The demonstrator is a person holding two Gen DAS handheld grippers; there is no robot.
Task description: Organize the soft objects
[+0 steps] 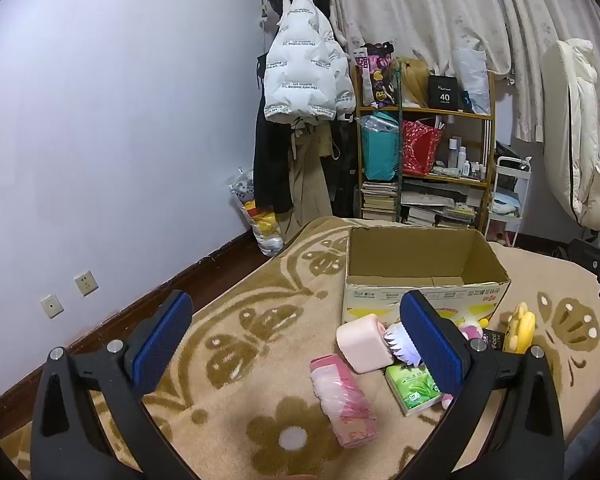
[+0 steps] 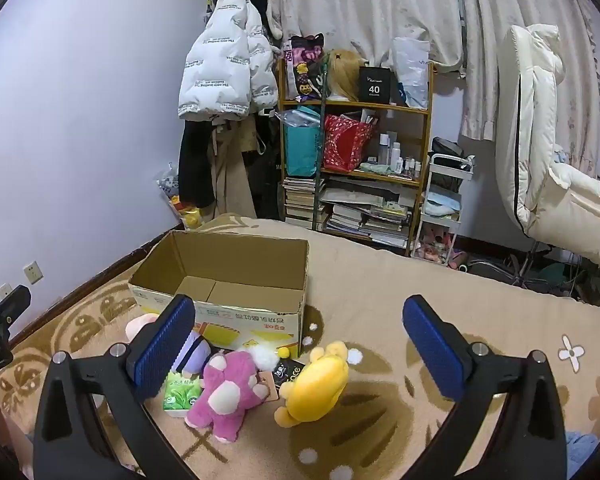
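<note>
Pink plush bear (image 2: pixel 228 394) face down on the tan flowered blanket (image 1: pixel 260 320), just in front of the open cardboard box (image 2: pixel 236 276), touching a green tissue pack (image 2: pixel 180 396) on its left side. Yellow plush toy (image 2: pixel 316 384) just beside the bear, nearer the box's right corner, with a small black card (image 2: pixel 286 370) between the two. Purple-and-white plush (image 2: pixel 194 354) wedged against the box front, partly hidden by a blue pad. Further left: a pale pink cube-shaped cushion (image 1: pixel 362 344) and a pink plastic-wrapped roll (image 1: pixel 344 398) lying apart from the box, toward the blanket's near edge. Box inside bare (only the bottom flaps showing). Left tongs (image 1: pixel 300 340) spread wide, gripping nothing, hovering over the blanket left of the pile. Right tongs (image 2: pixel 300 344) likewise spread wide and unloaded, tilted down over the bear and yellow toy. Beyond the bed: a wooden shelf (image 2: pixel 356 168) of books and bags, a white puffer jacket (image 2: pixel 224 64) hanging on the wall, curtains (image 2: pixel 380 8).
</note>
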